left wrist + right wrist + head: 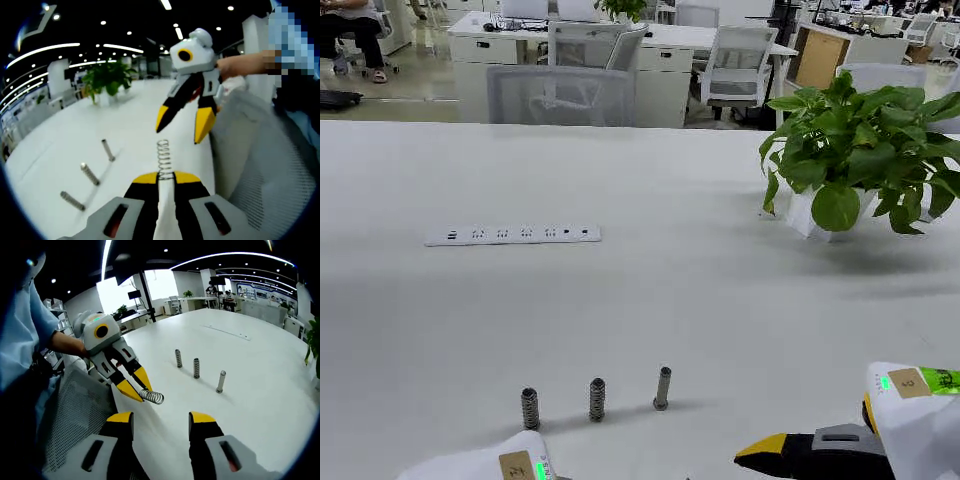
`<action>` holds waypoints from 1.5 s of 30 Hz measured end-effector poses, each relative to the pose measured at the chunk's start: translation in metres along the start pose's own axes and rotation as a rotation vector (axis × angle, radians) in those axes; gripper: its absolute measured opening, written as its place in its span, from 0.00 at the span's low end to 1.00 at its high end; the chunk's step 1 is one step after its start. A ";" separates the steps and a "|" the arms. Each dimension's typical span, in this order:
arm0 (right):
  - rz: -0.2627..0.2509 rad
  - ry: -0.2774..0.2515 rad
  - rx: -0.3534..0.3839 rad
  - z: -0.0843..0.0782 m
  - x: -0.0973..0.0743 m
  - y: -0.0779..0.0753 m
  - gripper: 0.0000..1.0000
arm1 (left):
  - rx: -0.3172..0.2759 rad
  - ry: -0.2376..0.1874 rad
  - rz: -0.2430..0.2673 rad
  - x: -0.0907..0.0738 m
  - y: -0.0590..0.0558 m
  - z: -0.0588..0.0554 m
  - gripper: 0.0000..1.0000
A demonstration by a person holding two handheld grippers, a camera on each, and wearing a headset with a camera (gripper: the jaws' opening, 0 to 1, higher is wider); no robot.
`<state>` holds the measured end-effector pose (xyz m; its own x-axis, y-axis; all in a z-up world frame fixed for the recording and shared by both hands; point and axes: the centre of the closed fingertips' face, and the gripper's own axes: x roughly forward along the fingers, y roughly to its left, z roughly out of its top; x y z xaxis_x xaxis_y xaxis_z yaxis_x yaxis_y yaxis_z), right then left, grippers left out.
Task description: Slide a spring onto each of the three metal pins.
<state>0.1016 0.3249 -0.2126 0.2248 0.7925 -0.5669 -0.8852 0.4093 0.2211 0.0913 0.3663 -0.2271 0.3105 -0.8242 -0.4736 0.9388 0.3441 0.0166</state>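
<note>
- Left claw (165, 176): pressed together on one end of the spring (163, 156). The spring is at the near edge of the desk (640, 300), well apart from the pins.
- Right claw (161, 418): spread, gripping nothing. In the left gripper view it hangs just past the spring's free end, tips angled down.
- Pins: three stand upright in a row on the desk. The left pin (530, 408) and middle pin (597, 399) each carry a spring. The bare pin (663, 388) carries none.
- Key relation: in the left gripper view the bare pin lies at 10 o'clock from the left claw.
- Head view: the bare pin lies at 2 o'clock from the left claw and at 10 o'clock from the right claw.
- Spring axis: straight out from the left claw's tips, free end leading. In the right gripper view it lies near level, free end toward 4 o'clock.
- Bare pin axis: vertical, head up.
- Judgement: the two axes are crossed. The left claw must carry the spring above the bare pin and tip the free end down.
</note>
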 end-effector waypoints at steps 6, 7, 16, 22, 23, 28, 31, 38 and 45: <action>0.096 -0.002 0.031 0.011 0.004 0.007 0.34 | 0.036 -0.001 -0.011 -0.001 -0.001 0.001 0.10; 0.105 0.012 0.019 0.011 0.004 0.008 0.32 | 0.037 -0.005 -0.015 -0.001 -0.001 0.002 0.10; 0.170 0.087 -0.006 0.011 0.010 0.014 0.25 | 0.068 -0.013 -0.051 -0.002 -0.005 0.004 0.10; 0.214 0.109 0.001 0.010 0.010 0.021 0.20 | 0.076 -0.014 -0.066 -0.002 -0.008 0.002 0.10; 0.219 0.114 0.002 0.010 0.011 0.021 0.19 | 0.078 -0.017 -0.068 -0.003 -0.009 0.002 0.10; 0.224 0.131 0.003 0.007 0.011 0.020 0.17 | 0.081 -0.019 -0.070 -0.004 -0.008 0.003 0.10; 0.232 0.134 0.006 0.007 0.012 0.021 0.16 | 0.083 -0.016 -0.072 -0.004 -0.008 0.003 0.10; 0.246 0.135 0.010 0.008 0.013 0.021 0.12 | 0.096 -0.011 -0.084 -0.004 -0.011 0.003 0.10; 0.244 0.137 0.003 0.008 0.013 0.023 0.11 | 0.095 -0.004 -0.090 -0.003 -0.011 0.001 0.10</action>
<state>0.0879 0.3480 -0.2083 -0.0525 0.7993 -0.5987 -0.9051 0.2152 0.3667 0.0802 0.3643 -0.2247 0.2245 -0.8519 -0.4732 0.9728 0.2244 0.0576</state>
